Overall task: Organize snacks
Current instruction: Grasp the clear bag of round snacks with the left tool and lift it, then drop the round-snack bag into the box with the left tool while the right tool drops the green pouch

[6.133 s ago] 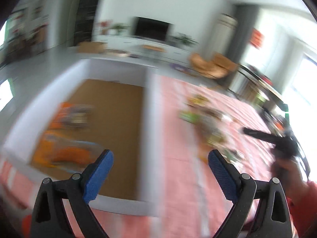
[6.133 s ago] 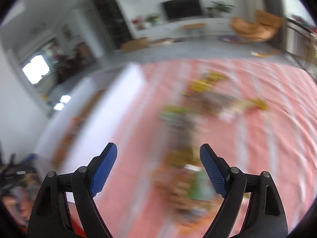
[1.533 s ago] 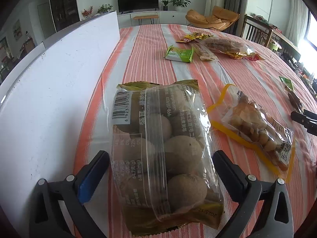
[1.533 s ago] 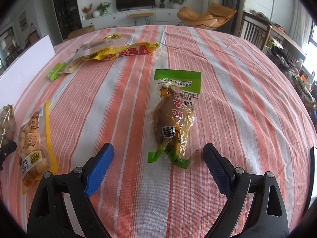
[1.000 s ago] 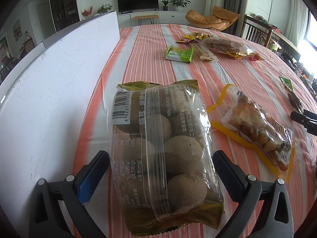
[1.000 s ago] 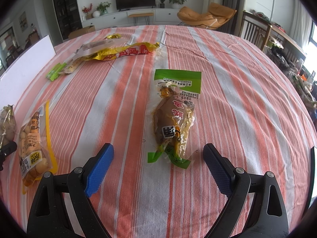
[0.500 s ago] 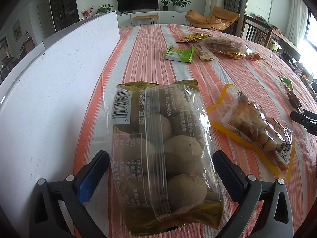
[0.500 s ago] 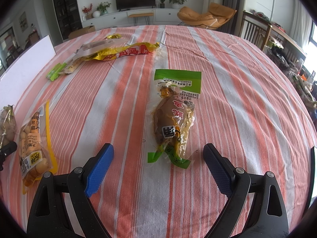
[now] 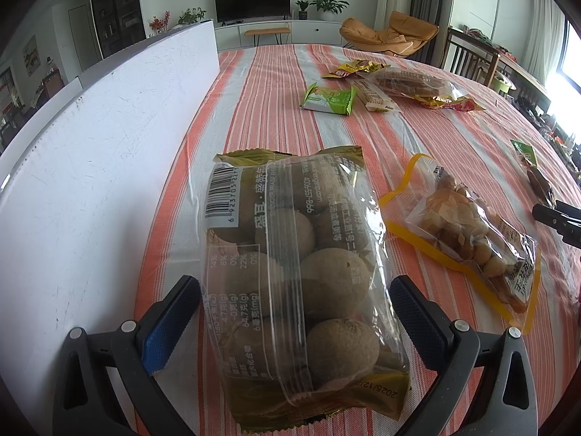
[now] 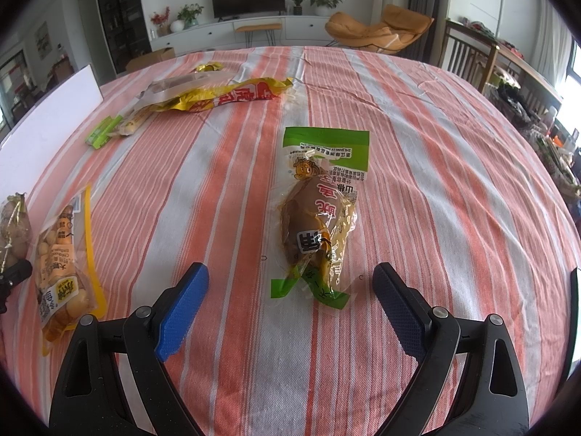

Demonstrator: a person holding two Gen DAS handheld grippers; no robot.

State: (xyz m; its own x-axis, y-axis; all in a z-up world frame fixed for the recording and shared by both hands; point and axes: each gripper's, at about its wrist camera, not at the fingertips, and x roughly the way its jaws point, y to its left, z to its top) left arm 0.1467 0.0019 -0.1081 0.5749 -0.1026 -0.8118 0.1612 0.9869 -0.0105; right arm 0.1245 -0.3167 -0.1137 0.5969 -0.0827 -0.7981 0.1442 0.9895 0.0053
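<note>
The bag of round snacks (image 9: 294,276) is flanked by the spread left gripper (image 9: 294,321), hemmed leftward by a white panel (image 9: 98,167); the right gripper (image 10: 290,305) is likewise held wide (the green-topped packet (image 10: 319,214) unobstructed).

An orange-and-white striped tablecloth (image 10: 435,167) lies under a green-topped snack packet (image 10: 319,214) and a yellow-edged bag (image 9: 468,232).
</note>
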